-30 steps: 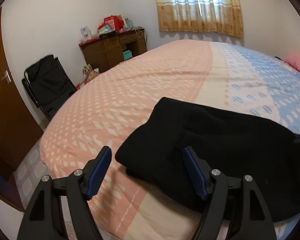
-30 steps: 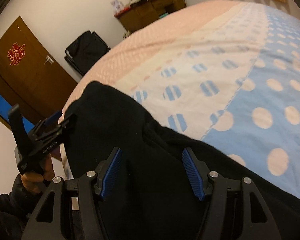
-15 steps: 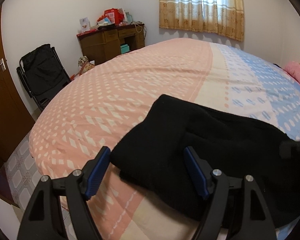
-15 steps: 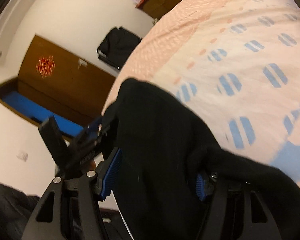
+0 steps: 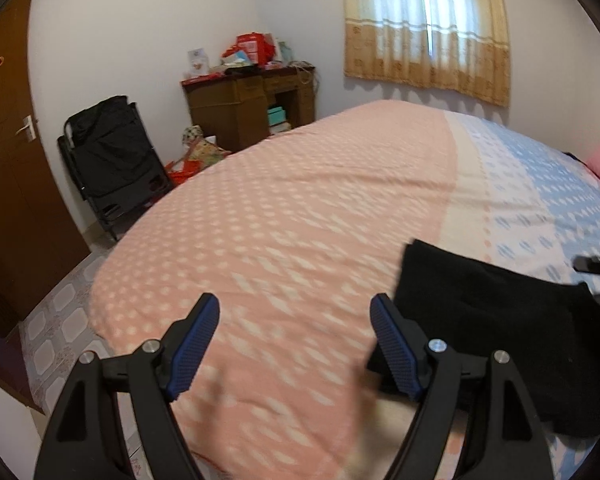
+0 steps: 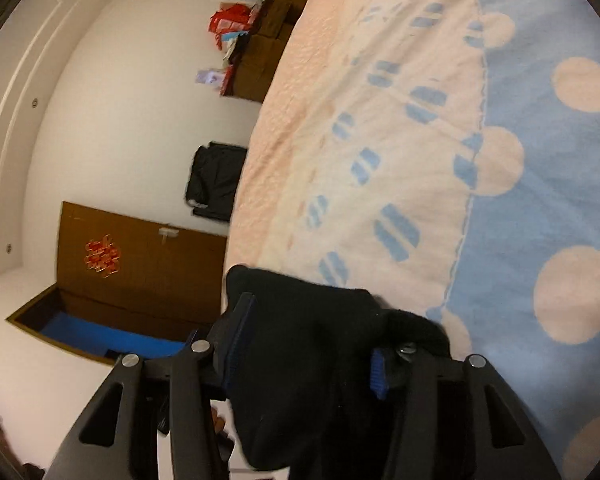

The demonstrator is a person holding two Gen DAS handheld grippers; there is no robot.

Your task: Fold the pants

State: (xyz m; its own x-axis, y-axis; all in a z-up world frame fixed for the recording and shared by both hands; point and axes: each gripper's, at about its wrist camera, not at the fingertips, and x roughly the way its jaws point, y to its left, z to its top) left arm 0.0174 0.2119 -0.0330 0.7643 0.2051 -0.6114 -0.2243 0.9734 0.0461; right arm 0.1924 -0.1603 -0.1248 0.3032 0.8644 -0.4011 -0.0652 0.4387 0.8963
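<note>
- Gripping the black pants [image 6: 300, 360], the right gripper [image 6: 308, 344] has just been closing its jaws, and the bunched cloth fills the gap between its pads.
- Left gripper [image 5: 296, 344] hangs with jaws wide and bare over the pink bedspread [image 5: 300, 208].
- Pants lie folded near the bed's near edge, just right of the left gripper.

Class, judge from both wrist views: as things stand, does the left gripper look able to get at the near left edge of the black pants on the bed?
Probably yes. The left gripper is open and empty over bare bedspread, with the black pants just beside its right finger and nothing between.
</note>
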